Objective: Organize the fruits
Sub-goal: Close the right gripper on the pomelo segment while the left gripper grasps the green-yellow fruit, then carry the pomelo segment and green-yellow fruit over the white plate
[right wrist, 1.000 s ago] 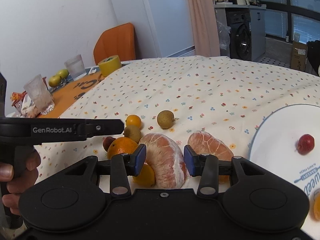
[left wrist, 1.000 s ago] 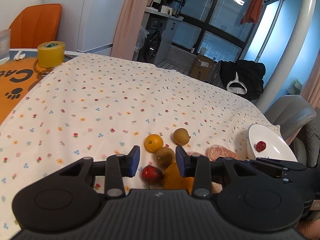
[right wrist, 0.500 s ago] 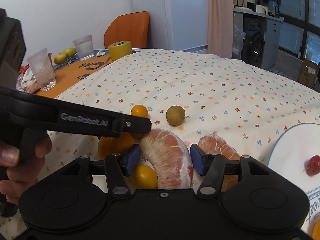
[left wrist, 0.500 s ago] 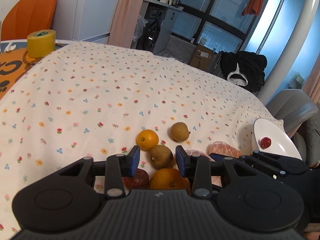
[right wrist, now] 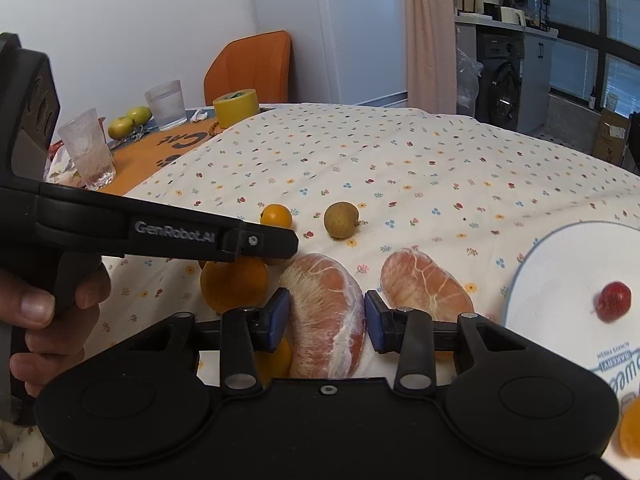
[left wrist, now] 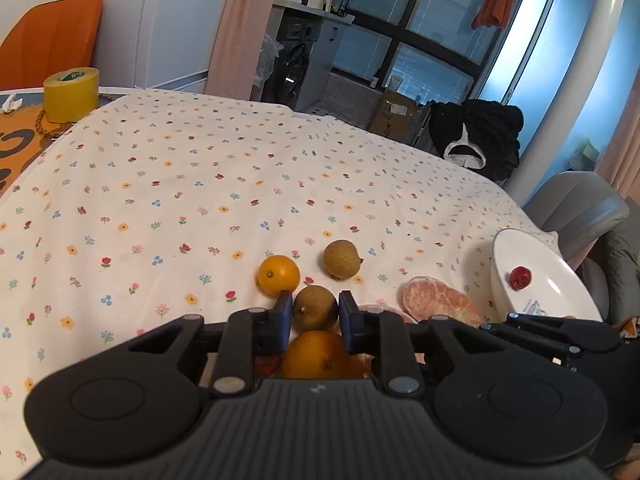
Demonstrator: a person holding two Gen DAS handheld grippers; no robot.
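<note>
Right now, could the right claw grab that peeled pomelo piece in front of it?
Probably yes: the right claw is open with the nearer pomelo piece already between its fingers, nothing blocking.

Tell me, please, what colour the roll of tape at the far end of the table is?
Yellow. The roll of tape shows best in the left wrist view.

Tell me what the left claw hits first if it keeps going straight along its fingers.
Probably the brown-green round fruit: it sits framed between the open left claw fingertips, just beyond the large orange below them. Depth is hard to judge through the fisheye.
</note>
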